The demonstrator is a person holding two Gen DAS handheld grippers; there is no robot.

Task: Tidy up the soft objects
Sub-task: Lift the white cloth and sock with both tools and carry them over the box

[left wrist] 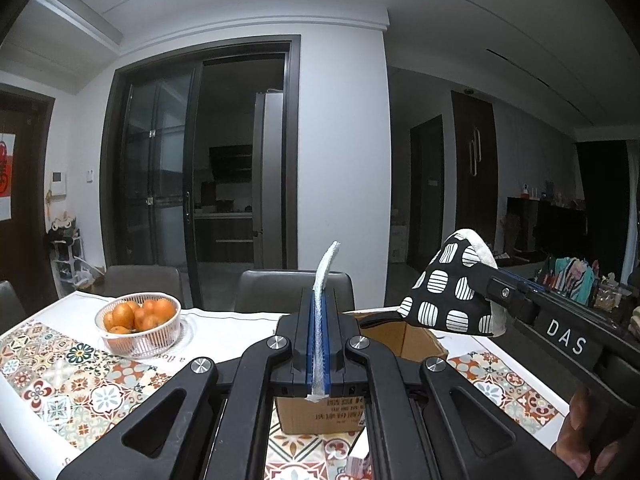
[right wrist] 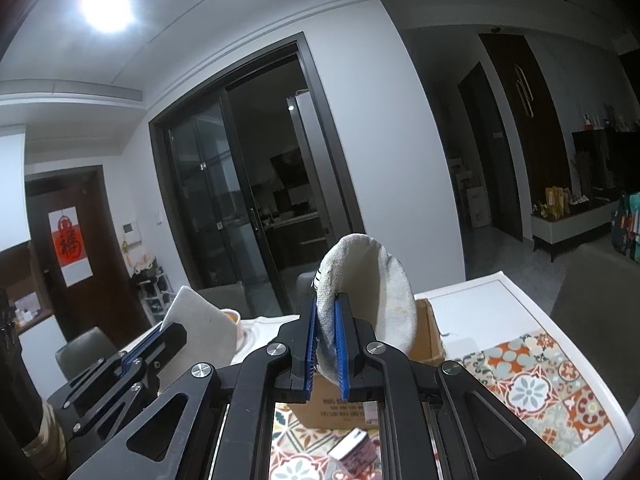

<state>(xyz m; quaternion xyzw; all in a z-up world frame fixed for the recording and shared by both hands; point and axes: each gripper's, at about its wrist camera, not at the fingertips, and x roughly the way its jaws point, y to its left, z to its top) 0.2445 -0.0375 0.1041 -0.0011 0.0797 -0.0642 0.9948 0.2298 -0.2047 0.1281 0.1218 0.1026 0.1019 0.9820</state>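
My left gripper [left wrist: 319,308] is shut on a thin white cloth [left wrist: 325,276] that stands on edge between its blue pads. It shows as a flat white pad [right wrist: 200,330] in the right wrist view. My right gripper [right wrist: 327,322] is shut on a padded mitt, black with white striped dots outside [left wrist: 450,294] and white inside [right wrist: 370,284]. Both are held in the air above an open cardboard box [left wrist: 396,338] on the table.
A white basket of oranges [left wrist: 138,322] stands on the tiled table runner [left wrist: 72,376] at the left. Grey chairs [left wrist: 272,288] stand at the far table edge. A small carton [right wrist: 354,448] lies on the runner in front of the box.
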